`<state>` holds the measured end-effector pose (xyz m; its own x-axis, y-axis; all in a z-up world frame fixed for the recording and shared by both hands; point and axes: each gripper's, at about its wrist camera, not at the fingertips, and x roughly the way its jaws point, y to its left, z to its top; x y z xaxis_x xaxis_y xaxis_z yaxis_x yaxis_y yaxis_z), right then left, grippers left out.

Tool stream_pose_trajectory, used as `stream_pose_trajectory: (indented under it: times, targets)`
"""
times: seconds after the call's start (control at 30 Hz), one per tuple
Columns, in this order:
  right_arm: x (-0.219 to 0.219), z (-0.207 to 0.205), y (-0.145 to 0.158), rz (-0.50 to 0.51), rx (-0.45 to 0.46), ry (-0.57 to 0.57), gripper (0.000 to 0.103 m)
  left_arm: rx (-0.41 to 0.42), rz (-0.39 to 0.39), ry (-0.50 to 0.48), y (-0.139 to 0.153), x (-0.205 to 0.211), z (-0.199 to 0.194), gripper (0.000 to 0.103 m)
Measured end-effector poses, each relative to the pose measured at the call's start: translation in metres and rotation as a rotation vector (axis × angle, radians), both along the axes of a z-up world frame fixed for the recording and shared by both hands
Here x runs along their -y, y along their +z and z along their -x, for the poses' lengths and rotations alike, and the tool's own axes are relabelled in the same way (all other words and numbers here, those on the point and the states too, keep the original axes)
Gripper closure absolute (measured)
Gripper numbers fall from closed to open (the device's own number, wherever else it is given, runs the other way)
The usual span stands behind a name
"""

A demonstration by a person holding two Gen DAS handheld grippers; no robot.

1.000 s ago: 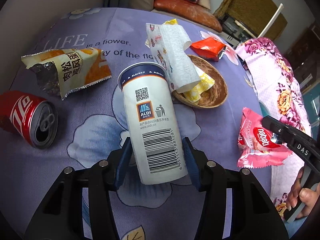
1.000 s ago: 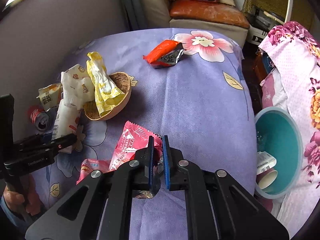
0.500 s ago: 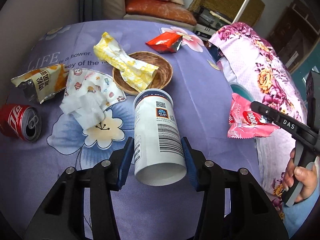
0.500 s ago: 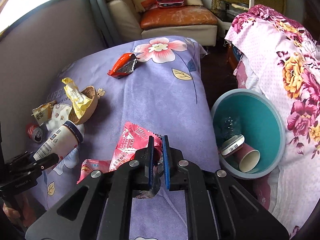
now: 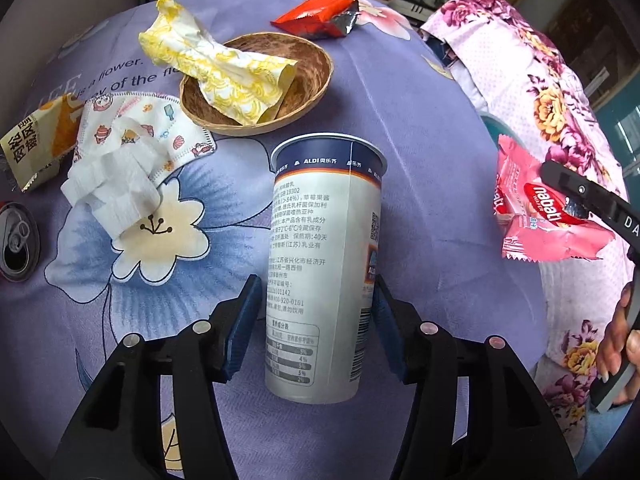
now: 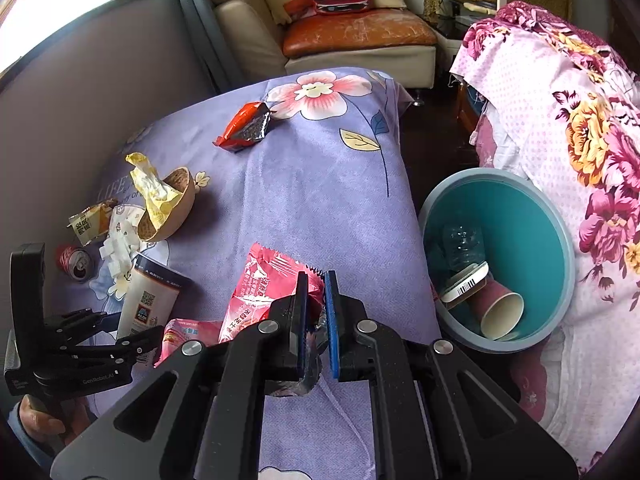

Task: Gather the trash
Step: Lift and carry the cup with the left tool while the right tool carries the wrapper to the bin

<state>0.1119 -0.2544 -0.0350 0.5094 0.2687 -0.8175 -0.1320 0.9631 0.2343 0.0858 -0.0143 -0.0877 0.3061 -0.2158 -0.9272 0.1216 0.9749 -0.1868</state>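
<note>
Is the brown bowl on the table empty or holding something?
Holding something: a crumpled yellow wrapper lies across the brown bowl, one end sticking out over its rim.

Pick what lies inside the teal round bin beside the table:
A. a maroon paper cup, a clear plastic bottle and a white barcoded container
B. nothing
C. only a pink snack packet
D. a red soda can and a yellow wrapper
A: the right wrist view shows the teal round bin holding a maroon paper cup, a clear plastic bottle and a white barcoded container.
</note>
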Motion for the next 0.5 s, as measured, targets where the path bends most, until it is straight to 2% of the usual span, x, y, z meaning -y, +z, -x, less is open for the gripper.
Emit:
stream_pose_trajectory:
  times: [0.07,0.23,0.5]
  targets:
    - [0.002,0.000,-0.001,-0.005,0.000,-0.006,0.095,0.005,-0.005,0.000,0.001,0.001,0.000,0.055]
    - [0.008,-0.002,-0.003,-0.015,0.001,-0.011,0.095,0.038,-0.004,0.017,0.013,0.000,-0.001,0.055]
    - [0.024,-0.010,-0.003,-0.018,0.013,-0.042,0.095,0.073,0.024,-0.044,0.035,0.028,-0.017,0.055]
